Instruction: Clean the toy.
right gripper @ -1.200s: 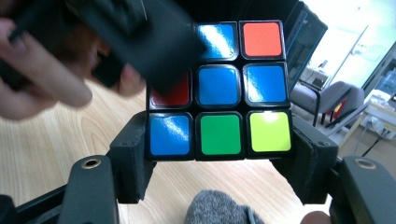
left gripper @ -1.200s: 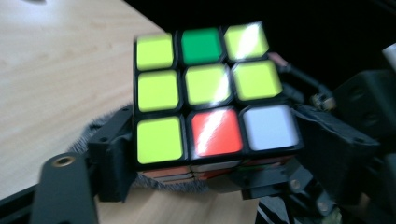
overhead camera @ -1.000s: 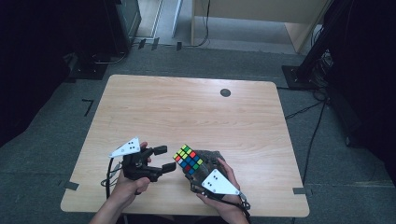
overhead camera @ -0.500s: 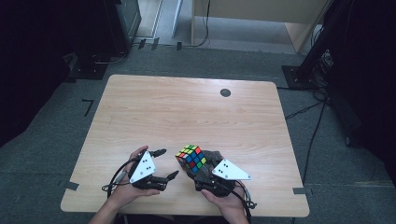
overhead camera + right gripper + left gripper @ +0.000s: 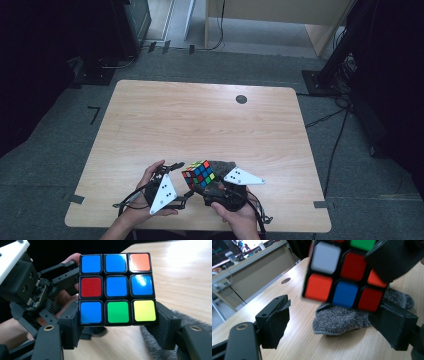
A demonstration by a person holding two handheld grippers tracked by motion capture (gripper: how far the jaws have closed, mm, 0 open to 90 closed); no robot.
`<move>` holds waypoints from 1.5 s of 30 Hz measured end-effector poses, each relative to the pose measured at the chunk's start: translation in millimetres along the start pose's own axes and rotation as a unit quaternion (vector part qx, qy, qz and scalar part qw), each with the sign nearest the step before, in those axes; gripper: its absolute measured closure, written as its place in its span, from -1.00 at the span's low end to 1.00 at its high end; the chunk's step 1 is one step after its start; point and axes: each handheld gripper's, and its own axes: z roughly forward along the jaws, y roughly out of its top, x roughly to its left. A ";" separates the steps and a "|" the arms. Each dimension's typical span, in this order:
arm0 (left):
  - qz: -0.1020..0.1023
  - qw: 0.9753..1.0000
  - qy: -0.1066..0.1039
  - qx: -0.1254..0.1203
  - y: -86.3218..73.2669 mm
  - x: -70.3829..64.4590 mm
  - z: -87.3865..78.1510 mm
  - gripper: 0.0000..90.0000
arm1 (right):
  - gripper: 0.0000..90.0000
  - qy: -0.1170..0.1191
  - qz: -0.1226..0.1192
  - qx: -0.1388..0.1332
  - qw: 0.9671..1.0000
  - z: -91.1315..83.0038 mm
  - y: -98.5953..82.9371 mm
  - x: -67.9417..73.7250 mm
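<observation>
Counter: wooden, bare but for a dark round mark far off; I work at its near edge. Sock: grey, lying flat on the counter just under and behind the cube, in the same place as a second ago. Cube: held off the counter in my right tongs, whose jaws clamp its lowest layer from both sides, the mostly blue face turned to that camera.

Change: over the last second my left tongs have swung round from beside the cube to face its side, and the cube has tipped a little. I read this as lining up to grip and turn a layer.

Pose: left tongs gape wide, one jaw pad well apart from the cube, holding nothing. Both hands rest low at the counter's front, grippers angled inward toward each other.
</observation>
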 end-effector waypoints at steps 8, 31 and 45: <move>0.013 1.000 0.001 0.003 2.7 -6.5 -0.7 -0.31 | -0.24 0.029 0.057 0.025 0.998 7.4 -3.1 -0.8; -0.161 0.986 -0.038 0.024 -16.4 41.7 -10.8 -0.26 | -0.30 -0.165 -0.066 0.146 0.973 20.1 -31.7 -48.8; -0.199 0.976 -0.085 0.017 -18.0 48.1 -10.8 -0.26 | 0.64 -0.182 -0.057 0.083 0.978 0.6 -29.0 -58.9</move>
